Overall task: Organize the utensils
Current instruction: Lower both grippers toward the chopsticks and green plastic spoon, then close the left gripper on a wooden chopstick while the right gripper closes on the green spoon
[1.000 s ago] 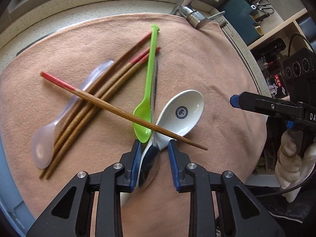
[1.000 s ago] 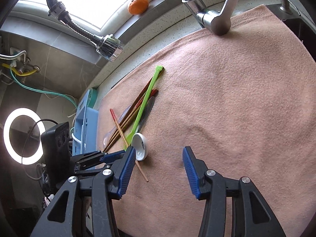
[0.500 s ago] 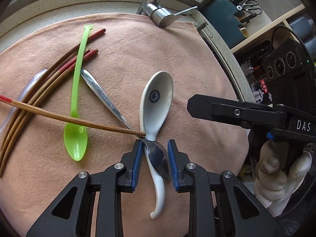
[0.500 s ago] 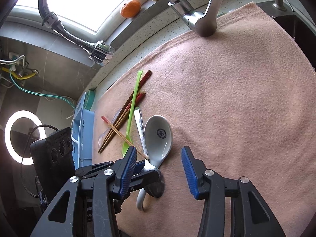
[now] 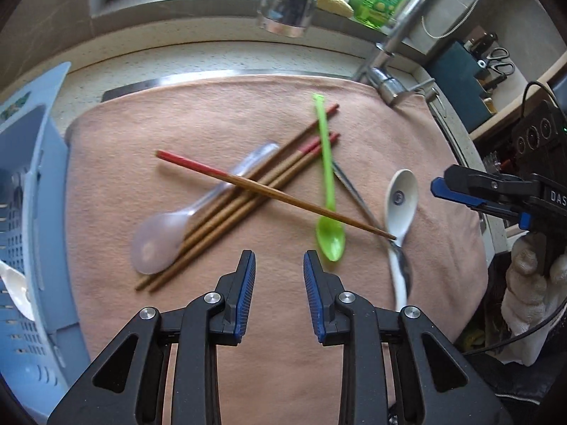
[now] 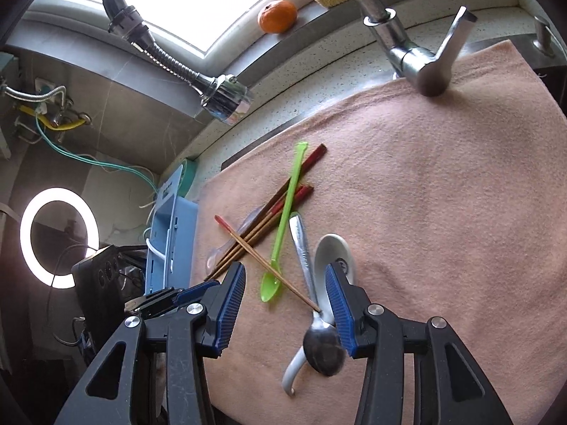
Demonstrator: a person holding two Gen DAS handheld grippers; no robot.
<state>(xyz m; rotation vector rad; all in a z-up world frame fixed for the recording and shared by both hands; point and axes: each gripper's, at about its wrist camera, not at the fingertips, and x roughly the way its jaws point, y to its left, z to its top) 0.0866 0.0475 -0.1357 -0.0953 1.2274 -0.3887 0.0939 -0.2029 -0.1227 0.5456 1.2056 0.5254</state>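
Observation:
On a pink cloth lie a green plastic spoon, a white ceramic spoon, a metal spoon, a translucent spoon and a bundle of red-tipped chopsticks. One chopstick lies across the rest. My left gripper hovers over bare cloth left of the green spoon, its jaws opening with nothing between them. My right gripper stands open above the green spoon, with the metal spoon and the ceramic spoon by its right finger.
A blue slotted basket stands at the cloth's left edge with a white spoon in it. A faucet and a hanging spray head rise at the back. An orange sits on the sill. A gloved hand holds the right gripper.
My left gripper dragged the metal spoon by its bowl out of the pile, let it go and drew back to the left. The spoon now lies over the ceramic spoon's handle.

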